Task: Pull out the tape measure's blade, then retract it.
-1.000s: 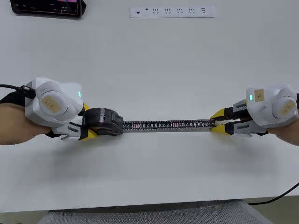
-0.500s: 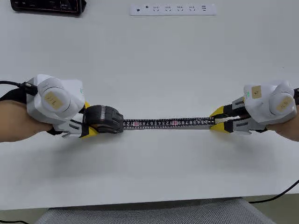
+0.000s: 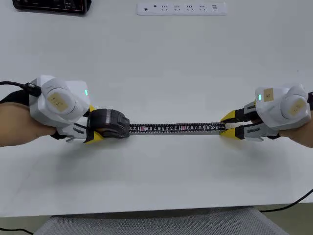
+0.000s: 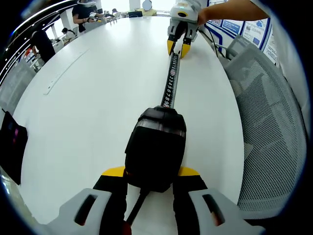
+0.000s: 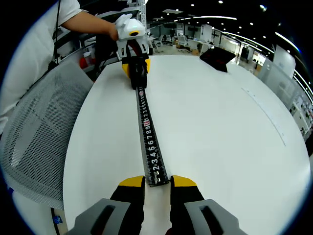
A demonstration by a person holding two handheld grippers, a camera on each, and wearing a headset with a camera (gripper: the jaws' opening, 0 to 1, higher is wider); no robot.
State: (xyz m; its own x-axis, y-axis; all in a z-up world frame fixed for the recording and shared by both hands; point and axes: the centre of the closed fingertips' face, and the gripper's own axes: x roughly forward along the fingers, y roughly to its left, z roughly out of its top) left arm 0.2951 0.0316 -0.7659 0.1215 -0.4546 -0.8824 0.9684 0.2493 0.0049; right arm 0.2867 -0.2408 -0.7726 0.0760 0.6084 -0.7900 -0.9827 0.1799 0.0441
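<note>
My left gripper (image 3: 93, 125) pinches the tape measure (image 3: 110, 123), my right gripper (image 3: 228, 126) pinches its blade (image 3: 176, 129); pull-out looks done, so retracting comes next.

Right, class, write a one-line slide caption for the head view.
Left gripper clamps the tape measure's case while right gripper holds its blade drawn out across the white table.

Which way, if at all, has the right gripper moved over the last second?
No real move. Against the power strip in the head view, the right gripper keeps its offset; the whole picture just shifted up slightly.
</note>
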